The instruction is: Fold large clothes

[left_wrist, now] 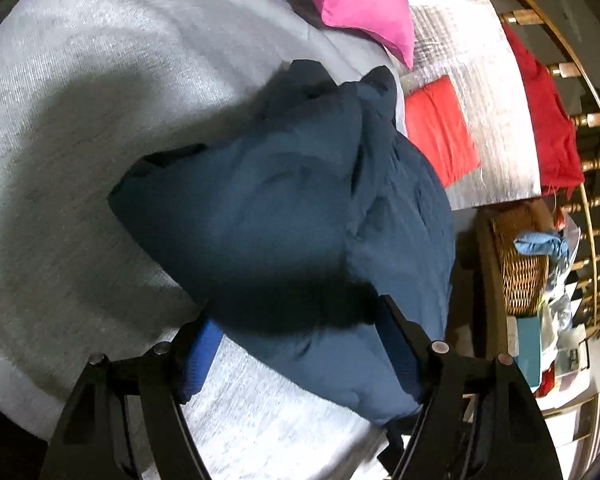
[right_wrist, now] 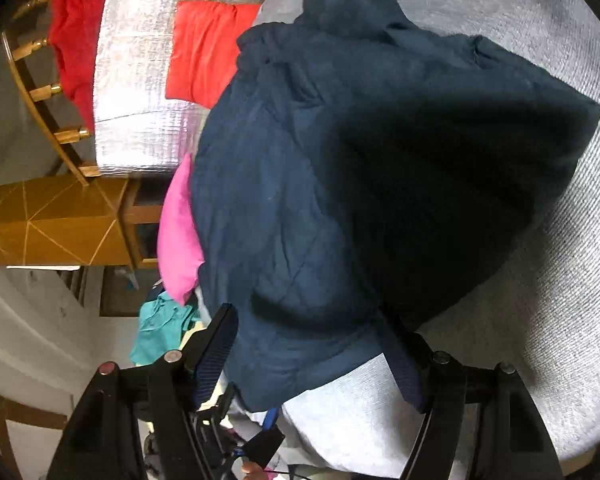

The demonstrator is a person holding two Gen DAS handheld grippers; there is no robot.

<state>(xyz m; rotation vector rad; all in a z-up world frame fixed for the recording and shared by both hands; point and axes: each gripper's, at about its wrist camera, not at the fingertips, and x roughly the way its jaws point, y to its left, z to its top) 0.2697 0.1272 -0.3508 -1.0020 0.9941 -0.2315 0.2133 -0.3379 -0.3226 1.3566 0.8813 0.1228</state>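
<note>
Grey knit sheet (left_wrist: 80,140); puffy quilted navy jacket (left_wrist: 292,220) bunched on it.

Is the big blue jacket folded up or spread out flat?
Folded up. The blue jacket sits as a puffy doubled-over bundle on the grey sheet, not spread flat.

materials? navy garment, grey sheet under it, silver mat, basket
Navy garment: soft matte woven fabric, likely cotton; faint quilt-like stitch lines, puffy folds.
Grey sheet: heathered knit, jersey-like; fine ribbed texture.
Silver mat: shiny foil-faced sheet, possibly insulation foam; embossed grid, strong glare.
Basket: woven wicker or rattan; brown interlaced strands.
</note>
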